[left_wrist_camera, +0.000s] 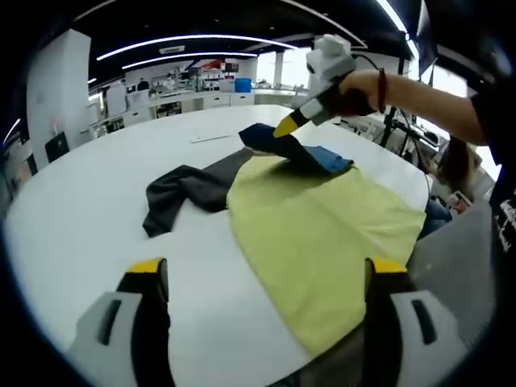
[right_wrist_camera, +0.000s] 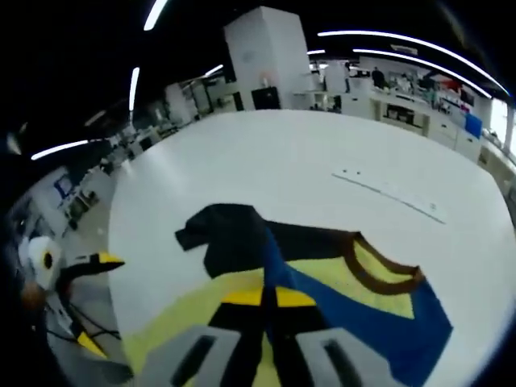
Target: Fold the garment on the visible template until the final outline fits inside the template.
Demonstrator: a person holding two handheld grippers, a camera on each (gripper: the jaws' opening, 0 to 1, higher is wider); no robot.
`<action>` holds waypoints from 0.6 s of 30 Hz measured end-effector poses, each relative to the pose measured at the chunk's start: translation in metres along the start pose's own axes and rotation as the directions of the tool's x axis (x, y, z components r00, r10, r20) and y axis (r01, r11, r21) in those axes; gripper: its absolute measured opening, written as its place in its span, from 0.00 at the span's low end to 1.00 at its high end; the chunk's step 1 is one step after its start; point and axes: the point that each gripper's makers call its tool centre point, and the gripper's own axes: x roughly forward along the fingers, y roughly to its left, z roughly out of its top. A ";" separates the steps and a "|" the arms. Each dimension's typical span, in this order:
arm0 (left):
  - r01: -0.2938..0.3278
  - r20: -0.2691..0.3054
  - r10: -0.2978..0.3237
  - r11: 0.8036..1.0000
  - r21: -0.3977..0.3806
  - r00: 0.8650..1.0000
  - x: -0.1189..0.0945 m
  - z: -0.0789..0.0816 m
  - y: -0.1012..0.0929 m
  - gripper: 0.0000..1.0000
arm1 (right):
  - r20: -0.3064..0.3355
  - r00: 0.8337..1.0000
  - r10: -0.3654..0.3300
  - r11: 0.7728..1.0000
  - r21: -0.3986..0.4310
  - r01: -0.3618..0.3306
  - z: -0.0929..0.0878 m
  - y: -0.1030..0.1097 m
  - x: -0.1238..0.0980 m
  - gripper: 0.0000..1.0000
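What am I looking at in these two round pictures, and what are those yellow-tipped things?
No robot here: a person holds a two-jaw gripper in each hand, and a fisheye camera rides on each. In the left gripper view, the left gripper hangs open over a white table, its jaws wide apart. On the table lies a garment, pale yellow with a dark sleeve and blue parts. Across it, a hand brings in the right gripper, which pinches a blue part of the cloth. The right gripper view looks along that gripper's closed jaws onto the same garment, showing its brown-trimmed collar.
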 end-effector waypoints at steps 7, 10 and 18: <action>-0.001 -0.006 0.001 1.000 0.000 1.000 0.000 -0.003 0.002 0.99 | -0.002 1.000 0.023 0.999 -0.044 -0.023 -0.010 0.020 0.006 0.00; -0.001 -0.005 0.001 1.000 -0.001 1.000 0.000 -0.004 0.001 0.99 | -0.003 1.000 0.012 0.999 -0.045 -0.012 -0.016 0.021 0.012 0.00; -0.006 -0.007 0.006 1.000 0.000 1.000 -0.001 -0.007 0.002 0.99 | 0.048 0.997 -0.053 0.999 0.010 0.052 -0.022 0.020 0.028 0.00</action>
